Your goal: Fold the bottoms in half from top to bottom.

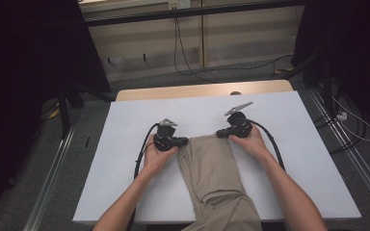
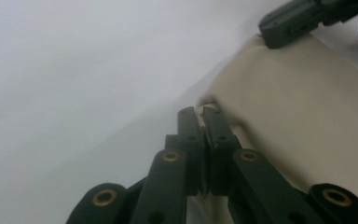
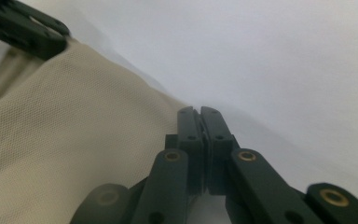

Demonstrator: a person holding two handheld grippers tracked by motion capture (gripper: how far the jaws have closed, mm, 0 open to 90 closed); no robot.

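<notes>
Khaki trousers (image 1: 217, 173) lie along the white surface (image 1: 125, 144), one end toward its middle and the rest trailing off the near edge. The left tool (image 1: 182, 141) is pressed together on that end's left corner, and the right tool (image 1: 220, 134) looks clamped on the right corner. It looks like the spreading or folding step; next, I'd guess, both corners must travel together, keeping the cloth taut.

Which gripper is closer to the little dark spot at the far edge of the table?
The right gripper. It pinches the beige cloth at its far right corner, almost straight below the dark spot. The left gripper holds the far left corner, farther away.
</notes>
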